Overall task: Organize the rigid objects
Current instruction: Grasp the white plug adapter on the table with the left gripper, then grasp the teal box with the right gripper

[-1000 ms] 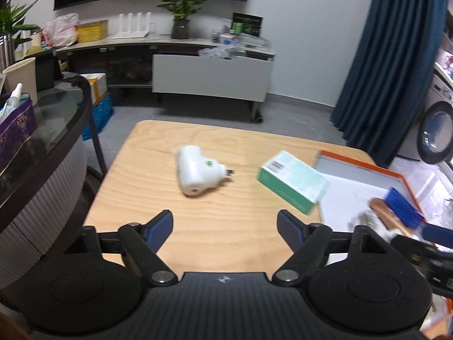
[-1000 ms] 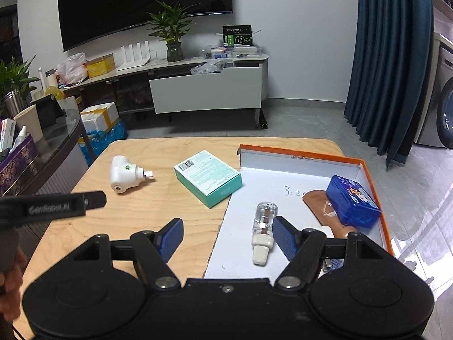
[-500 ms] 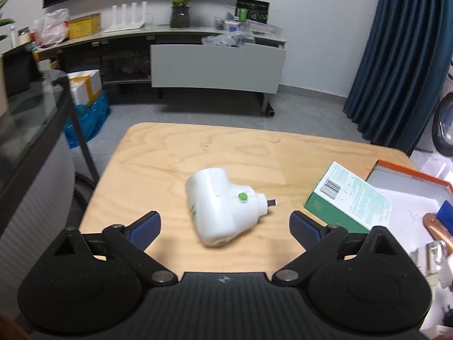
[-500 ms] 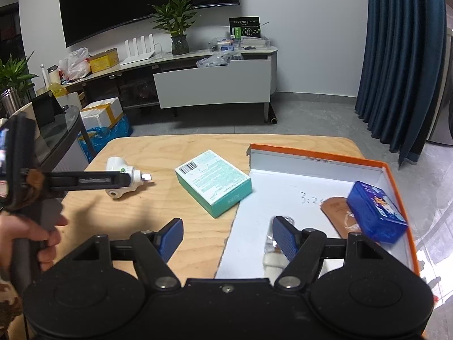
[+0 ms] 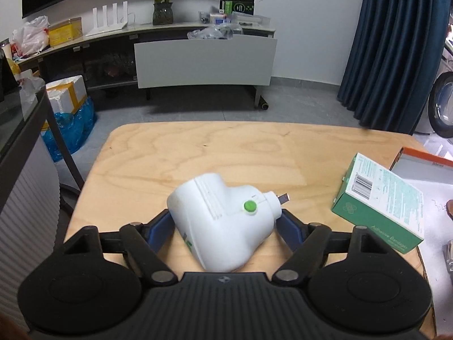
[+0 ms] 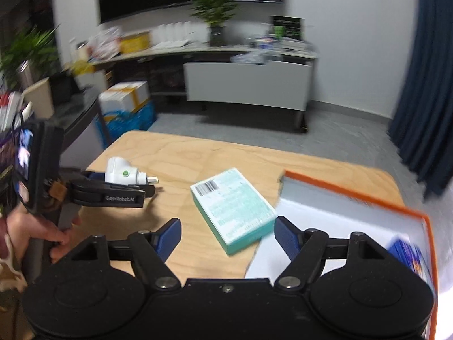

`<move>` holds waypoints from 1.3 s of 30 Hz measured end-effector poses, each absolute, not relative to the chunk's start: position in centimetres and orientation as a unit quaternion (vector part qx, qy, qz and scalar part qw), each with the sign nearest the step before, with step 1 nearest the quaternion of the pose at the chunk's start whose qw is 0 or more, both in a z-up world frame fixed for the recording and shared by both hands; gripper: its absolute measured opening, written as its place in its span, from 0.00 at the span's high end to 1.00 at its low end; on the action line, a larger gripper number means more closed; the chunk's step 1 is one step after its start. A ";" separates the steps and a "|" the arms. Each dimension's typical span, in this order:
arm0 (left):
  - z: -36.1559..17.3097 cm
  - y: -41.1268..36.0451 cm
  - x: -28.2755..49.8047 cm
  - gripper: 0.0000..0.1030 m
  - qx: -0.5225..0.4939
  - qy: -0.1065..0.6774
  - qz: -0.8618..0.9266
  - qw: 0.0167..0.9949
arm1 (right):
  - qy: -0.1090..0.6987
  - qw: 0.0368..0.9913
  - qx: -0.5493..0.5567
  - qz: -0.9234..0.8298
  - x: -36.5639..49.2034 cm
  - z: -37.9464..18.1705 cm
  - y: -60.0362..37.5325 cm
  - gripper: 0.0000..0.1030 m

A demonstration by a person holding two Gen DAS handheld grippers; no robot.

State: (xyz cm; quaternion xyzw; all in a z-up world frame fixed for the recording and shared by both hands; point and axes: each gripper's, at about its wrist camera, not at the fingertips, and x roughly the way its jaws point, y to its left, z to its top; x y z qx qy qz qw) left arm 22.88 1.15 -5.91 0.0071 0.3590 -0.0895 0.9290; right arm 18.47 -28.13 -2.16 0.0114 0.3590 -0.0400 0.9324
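Note:
A white plug-in device [image 5: 223, 218] with a green button lies on the wooden table [image 5: 226, 153], between the fingers of my left gripper [image 5: 225, 226]. The jaws stand open around it, close to both its sides. It also shows in the right wrist view [image 6: 124, 171] with the left gripper [image 6: 136, 189] around it. A green bandage box [image 5: 382, 201] lies to its right, also in the right wrist view [image 6: 233, 206]. My right gripper [image 6: 228, 235] is open and empty, hovering just in front of the box. The orange-rimmed white tray [image 6: 354, 198] lies at the right.
A blue case [image 6: 407, 255] lies in the tray at the right edge. A dark glass-topped counter [image 5: 17, 119] stands left of the table. A TV console [image 5: 198, 56] and blue curtains [image 5: 396, 42] are beyond the table.
My left gripper has moved forward until its fingers flank the white device. My right gripper has swung left from over the tray toward the green box.

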 end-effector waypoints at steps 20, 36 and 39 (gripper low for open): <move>-3.0 2.6 16.9 0.25 -0.016 0.336 -0.078 0.939 | 0.474 0.880 -0.021 0.014 28.8 -8.1 -29.0 0.19; 2.5 -0.8 10.6 0.26 -0.011 0.302 -0.078 0.950 | 0.353 0.929 0.061 -0.092 13.3 2.0 -26.1 0.19; 3.2 -1.7 9.0 0.26 -0.007 0.296 -0.079 0.952 | 0.337 0.932 0.075 -0.106 10.4 2.8 -26.2 0.19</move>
